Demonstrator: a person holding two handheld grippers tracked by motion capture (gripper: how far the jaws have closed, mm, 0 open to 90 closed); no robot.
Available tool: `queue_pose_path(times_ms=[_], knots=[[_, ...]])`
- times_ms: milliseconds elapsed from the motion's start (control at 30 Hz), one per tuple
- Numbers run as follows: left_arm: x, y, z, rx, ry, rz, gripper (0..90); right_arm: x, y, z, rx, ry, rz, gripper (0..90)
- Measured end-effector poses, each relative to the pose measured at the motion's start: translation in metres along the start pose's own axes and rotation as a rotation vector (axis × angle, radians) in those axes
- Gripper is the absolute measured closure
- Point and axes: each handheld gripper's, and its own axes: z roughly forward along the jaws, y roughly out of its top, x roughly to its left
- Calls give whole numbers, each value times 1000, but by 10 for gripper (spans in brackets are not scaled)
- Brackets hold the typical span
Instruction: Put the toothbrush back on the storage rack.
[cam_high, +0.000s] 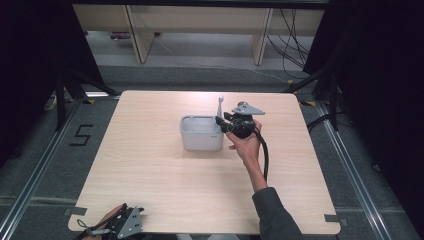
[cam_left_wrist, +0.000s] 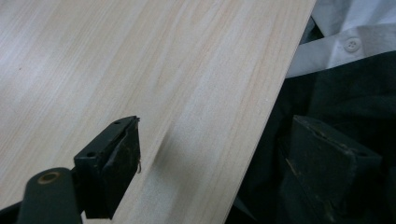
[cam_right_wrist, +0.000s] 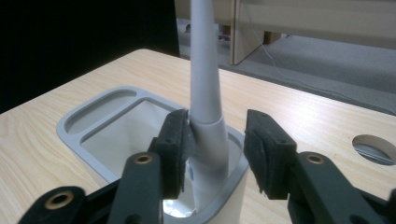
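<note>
**Toothbrush in the holder, right jaws backing off the grip**

High view: my right gripper (cam_high: 220, 123) is at the right rim of the grey holder (cam_high: 201, 134), mid-table. The white toothbrush (cam_high: 220, 106) stands upright at that right end, head sticking up above the rim. My left gripper (cam_high: 125, 222) sits idle at the near-left table edge, well apart from the work. Table (cam_high: 150, 170) otherwise bare.

Left gripper view: left gripper (cam_left_wrist: 210, 158) jaws spread wide, nothing between them. One jaw is over the wood, the other hangs past the table (cam_left_wrist: 140, 70) edge over dark clothing.

Right gripper view: toothbrush (cam_right_wrist: 205, 107) handle is down inside the larger compartment of the holder (cam_right_wrist: 88, 135), leaning on the near rim. The shallow side slot is empty. Right gripper (cam_right_wrist: 215, 140) jaws are parted around the handle: one pad touches the thick part of the handle, the other stands clear with a visible gap. So no real pinch now, more a one-sided contact.

Status, my read: the placing looks essentially done, the brush seems to be carried by the holder. Left to do: open fully, pull the right gripper back without tipping the brush, check it stays upright.
</note>
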Motion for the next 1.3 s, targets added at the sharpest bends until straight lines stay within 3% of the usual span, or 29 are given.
queue_pose_path(times_ms=[100,133,167,267,633,700,800,833,900,933,967,1000,1033,1100,1167,1300], knots=[[0,0,1,-16,-11,11,168,3,-1,-5,1,-10,1,507],[0,0,1,-16,-11,11,168,2,-1,-7,12,-4,-23,492],[1,0,1,-18,-41,6,168,3,-1,-9,14,-8,-14,477],[-1,0,1,-24,-40,0,168,1,-2,-14,4,1,9,438],[-1,0,1,-19,-40,3,168,1,-3,-23,30,4,-19,405],[-1,0,1,-21,-38,6,168,3,-4,-22,27,8,5,399],[-1,0,1,-18,-39,5,168,3,-4,-23,35,17,-21,385],[-1,0,1,-21,-39,4,168,4,-4,-24,47,16,-3,380],[-1,0,1,-21,-41,5,168,3,-4,-24,31,5,-20,375],[-1,0,1,-21,-40,4,168,5,-4,-25,45,17,11,372],[0,0,1,-20,-41,2,168,4,-4,-25,32,21,-26,366],[0,0,1,-20,-41,2,168,4,-4,-25,32,21,-26,366],[0,0,1,-20,-42,2,168,5,-4,-27,39,22,5,363],[0,0,1,-20,-42,1,168,4,-5,-27,56,-1,-12,351],[0,0,1,-20,-41,2,168,6,-7,-27,55,12,9,349],[0,0,1,-26,-42,-5,168,6,-10,-33,78,19,1,342]])
